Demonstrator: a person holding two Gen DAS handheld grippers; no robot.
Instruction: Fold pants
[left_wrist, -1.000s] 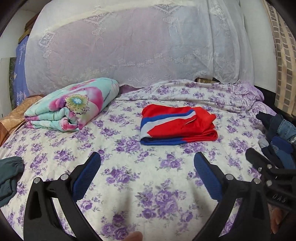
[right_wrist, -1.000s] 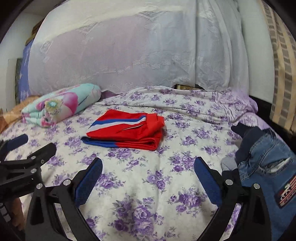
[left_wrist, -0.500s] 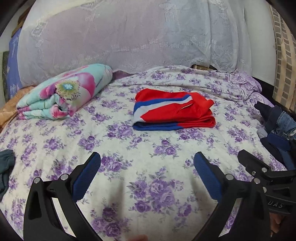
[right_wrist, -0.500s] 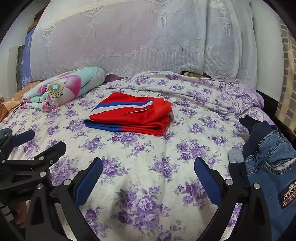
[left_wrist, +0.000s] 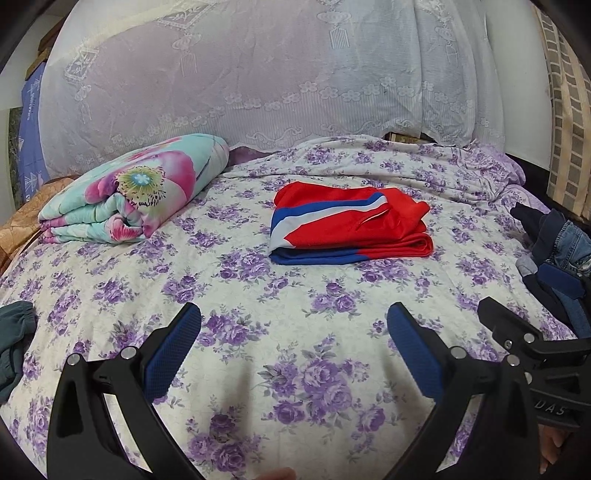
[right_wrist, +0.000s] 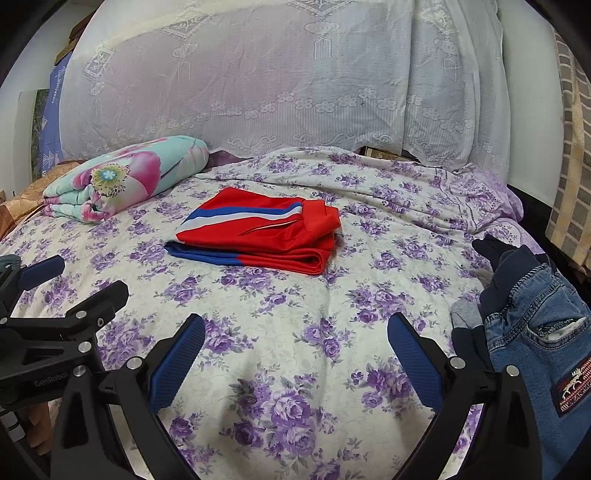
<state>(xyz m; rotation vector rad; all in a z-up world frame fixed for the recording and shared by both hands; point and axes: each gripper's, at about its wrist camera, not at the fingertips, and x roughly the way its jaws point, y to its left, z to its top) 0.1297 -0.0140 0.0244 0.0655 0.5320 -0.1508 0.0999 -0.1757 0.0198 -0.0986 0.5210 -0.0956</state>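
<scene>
Both of your tools are empty. Your left gripper (left_wrist: 293, 332) has its blue pads spread wide over bare sheet, and your right gripper (right_wrist: 295, 334) is spread the same way, pinching nothing. Neither one touches cloth; each hangs above the flowered bedsheet (left_wrist: 314, 384) on the near side of the red pants (left_wrist: 351, 225).

Those red pants, with a blue and white stripe, lie beyond both grippers near the middle of the bed, already doubled into a flat, tidy packet with the folded edge toward you. Take them as the landmark. To their left, farther back, sits a rolled floral quilt (left_wrist: 136, 192). To their right, at the bed's edge and just beside your right gripper, is a loose heap of blue jeans (right_wrist: 539, 332) mixed with darker garments. Far to the left of the pants, at the edge of the left wrist view, a bit of dark green cloth (left_wrist: 14, 343) shows. Behind everything hangs a white lace curtain (left_wrist: 277, 74).

My reading is that the red pair is finished and you are between garments. The next move would probably be to swing right toward the jeans heap, pick one pair out by its waistband with the jaws wide, and drag it onto the open sheet in front of the red pants. Watch that the tangled dark pieces do not come along with it.
</scene>
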